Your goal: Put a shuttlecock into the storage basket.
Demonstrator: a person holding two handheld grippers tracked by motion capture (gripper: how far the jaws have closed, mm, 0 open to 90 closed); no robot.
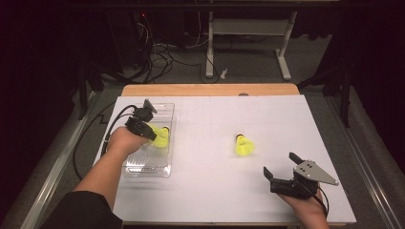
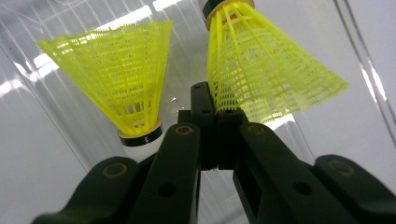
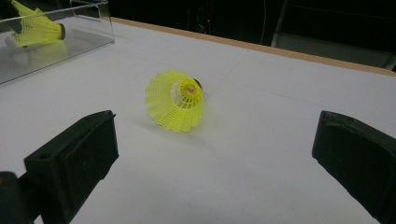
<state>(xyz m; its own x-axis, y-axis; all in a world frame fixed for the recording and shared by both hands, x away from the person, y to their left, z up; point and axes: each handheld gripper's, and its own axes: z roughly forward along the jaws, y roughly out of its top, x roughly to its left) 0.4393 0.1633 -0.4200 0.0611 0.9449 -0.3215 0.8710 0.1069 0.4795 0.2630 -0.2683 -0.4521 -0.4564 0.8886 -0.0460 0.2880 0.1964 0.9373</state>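
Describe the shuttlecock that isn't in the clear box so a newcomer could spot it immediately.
On the white table, look right of the clear plastic box. A yellow shuttlecock lies alone on its side on the bare surface, ahead of the open right claw. The other two shuttlecocks sit inside the box.

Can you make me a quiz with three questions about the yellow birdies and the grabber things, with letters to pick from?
1. Where does the lone shuttlecock lie?
A. inside the box
B. on the white table
C. on the floor

2. How many yellow shuttlecocks are there altogether?
A. one
B. three
C. five

3. How is the right gripper?
A. open, holding nothing
B. shut on a shuttlecock
C. shut on the box

Answers:
1 B: it lies on its side on the white table, apart from the clear box.
2 B: the left gripper view shows two in the box, one beside the other, plus the lone one.
3 A: its fingers stand wide apart with bare table between them.
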